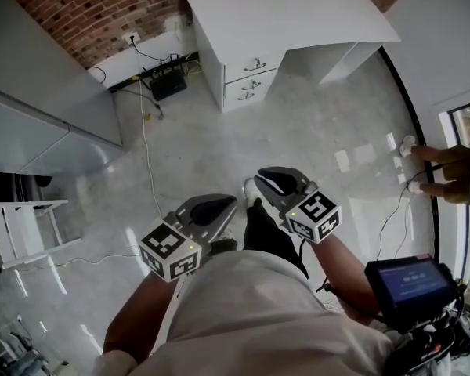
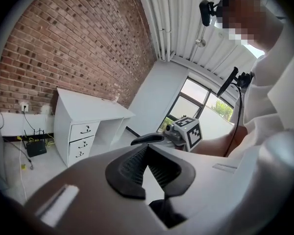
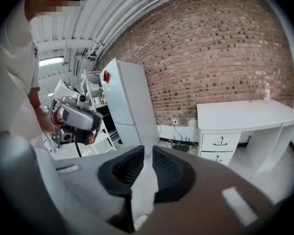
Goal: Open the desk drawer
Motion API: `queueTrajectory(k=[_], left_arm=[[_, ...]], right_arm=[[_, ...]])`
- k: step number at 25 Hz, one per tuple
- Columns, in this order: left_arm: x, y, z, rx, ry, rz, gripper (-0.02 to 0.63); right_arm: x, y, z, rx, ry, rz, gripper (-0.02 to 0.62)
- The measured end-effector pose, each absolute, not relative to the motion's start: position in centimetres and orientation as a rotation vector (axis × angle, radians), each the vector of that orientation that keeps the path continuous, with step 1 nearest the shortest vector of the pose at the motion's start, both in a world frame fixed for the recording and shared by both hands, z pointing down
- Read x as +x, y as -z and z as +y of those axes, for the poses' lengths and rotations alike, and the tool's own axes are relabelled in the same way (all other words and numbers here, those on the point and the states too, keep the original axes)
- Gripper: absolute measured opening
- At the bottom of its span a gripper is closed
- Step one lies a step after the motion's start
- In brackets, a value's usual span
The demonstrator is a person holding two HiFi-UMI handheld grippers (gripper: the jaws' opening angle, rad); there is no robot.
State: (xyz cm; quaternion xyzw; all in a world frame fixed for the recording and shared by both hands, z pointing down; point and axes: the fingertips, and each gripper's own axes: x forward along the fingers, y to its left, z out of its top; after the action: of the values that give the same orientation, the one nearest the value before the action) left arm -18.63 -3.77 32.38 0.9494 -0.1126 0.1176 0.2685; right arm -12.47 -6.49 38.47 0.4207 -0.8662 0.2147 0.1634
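Observation:
A white desk (image 1: pixel 290 10) stands against the brick wall, far ahead of me. Its three drawers (image 1: pixel 251 81) are closed, each with a small metal handle; they also show as drawers (image 2: pixel 82 140) and a top drawer (image 3: pixel 220 142). Both grippers are held close to my body, well short of the desk. My left gripper (image 1: pixel 222 205) (image 2: pixel 147 148) has its black ribbed pads touching at the tips, with nothing between them. On my right gripper (image 1: pixel 272 181) (image 3: pixel 148 153) the pads stand a narrow slit apart and hold nothing.
A black router (image 1: pixel 167 84) and loose cables (image 1: pixel 147 155) lie on the floor left of the desk. A tall white cabinet (image 1: pixel 39 108) fills the left side, with a white rack (image 1: pixel 23 225) below it. Another person's hand (image 1: pixel 446 171) reaches in at the right, above a small screen (image 1: pixel 413 280).

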Motion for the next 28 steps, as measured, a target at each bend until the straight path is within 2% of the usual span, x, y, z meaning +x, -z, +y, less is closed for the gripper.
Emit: queueTrajectory(k=[7, 16, 19, 28], left_arm=[[-15.4, -34.8, -10.7, 2.53, -0.381, -0.322, 0.006], [-6.3, -40.5, -20.0, 2.531, -0.552, -0.247, 0.005], [-2.7, -41.2, -19.8, 2.547, -0.59, -0.191, 0.005], [1.8, -46.5, -26.5, 2.549, -0.651, -0.135, 0.005]], right_arm=[[-6.6, -45.7, -16.8, 1.378, -1.045, -2.51, 0.043], [3.6, -59.8, -31.5, 1.684, -1.682, -2.415, 0.043], [6.4, -63.4, -33.5, 1.751, -1.841, -2.389, 0.043], [9.2, -75.1, -45.3, 1.923, -2.244, -2.236, 0.051]])
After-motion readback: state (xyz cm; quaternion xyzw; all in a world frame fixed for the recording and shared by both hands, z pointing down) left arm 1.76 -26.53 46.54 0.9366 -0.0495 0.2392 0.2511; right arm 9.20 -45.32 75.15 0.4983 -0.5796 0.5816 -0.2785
